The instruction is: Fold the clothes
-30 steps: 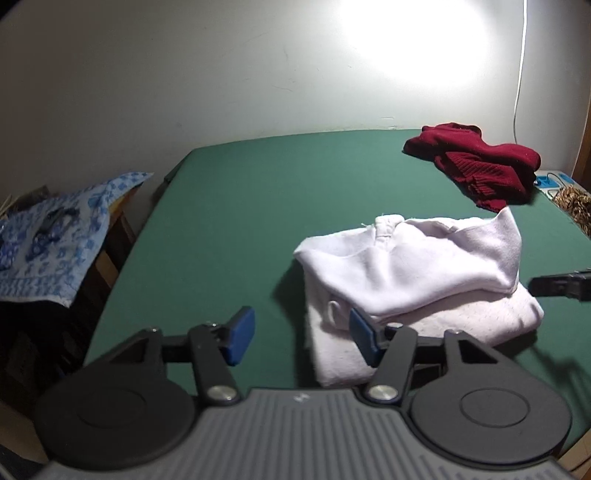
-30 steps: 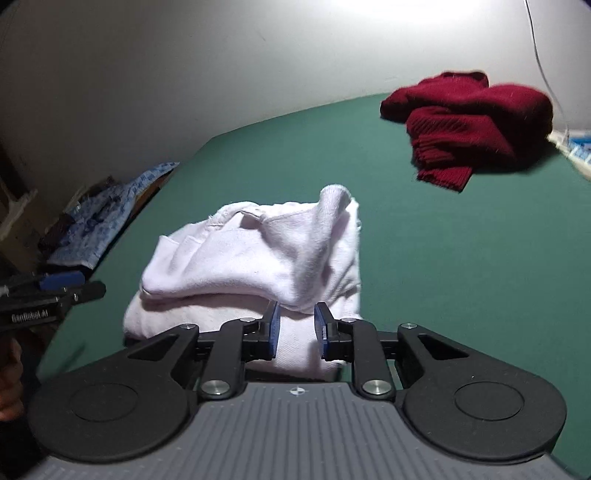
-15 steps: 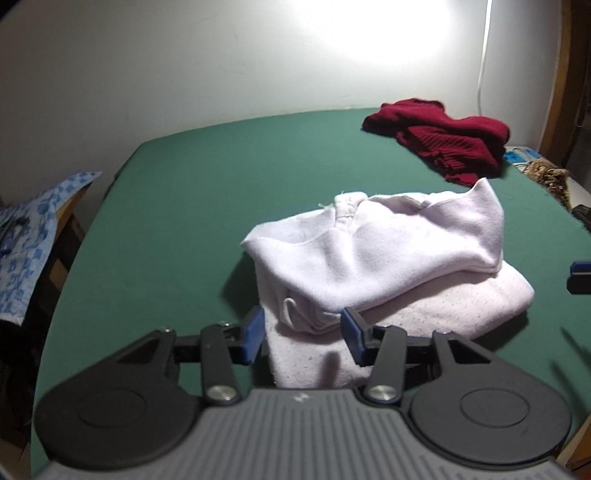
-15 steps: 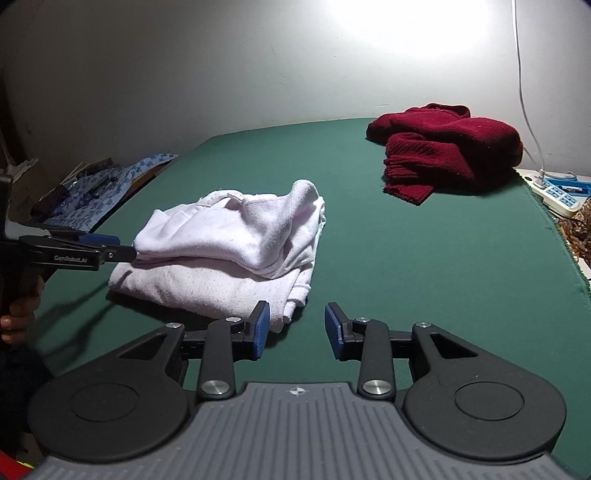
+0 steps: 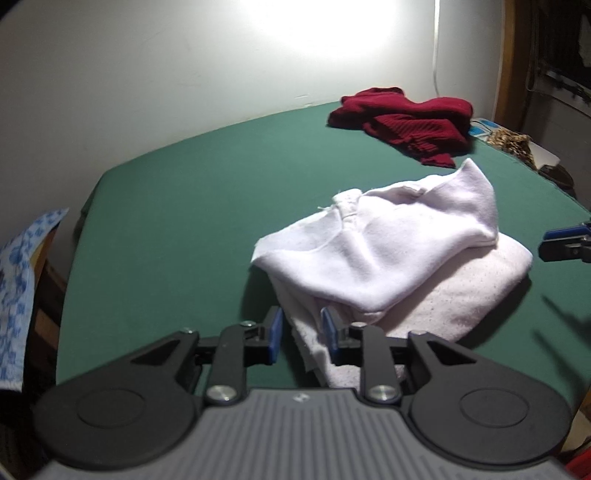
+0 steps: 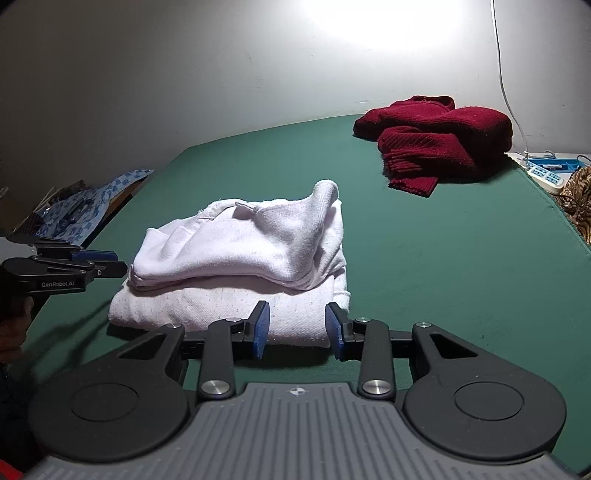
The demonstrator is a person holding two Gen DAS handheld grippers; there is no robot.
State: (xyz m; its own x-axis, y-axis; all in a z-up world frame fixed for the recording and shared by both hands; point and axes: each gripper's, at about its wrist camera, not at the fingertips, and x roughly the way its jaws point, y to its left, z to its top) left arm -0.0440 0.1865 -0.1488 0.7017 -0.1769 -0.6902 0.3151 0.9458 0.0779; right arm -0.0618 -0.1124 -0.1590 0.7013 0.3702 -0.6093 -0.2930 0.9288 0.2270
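White folded garment [image 5: 388, 258] corner sits between the closing left gripper [image 5: 302, 334]; right gripper [image 6: 297, 332] gapes, empty.

Bare green table [image 6: 461, 266] lies open between white folded garment [image 6: 240, 258] and red sweater [image 6: 436, 140].

On both my feeds a hard white glare [image 5: 325, 22] blows out the wall [image 6: 147, 92] at top centre, and the light falls off fast from there, leaving the corners and left edges nearly black. The white clothes [image 5: 391, 254] are lit from behind and throw soft dark shadows toward me on the green table [image 6: 461, 258], with thin gripper shadows at the sides. Fisheye bending curves the table's far edge, the left view is a touch smeared, and the right view is sharper though grainy in the dark parts.
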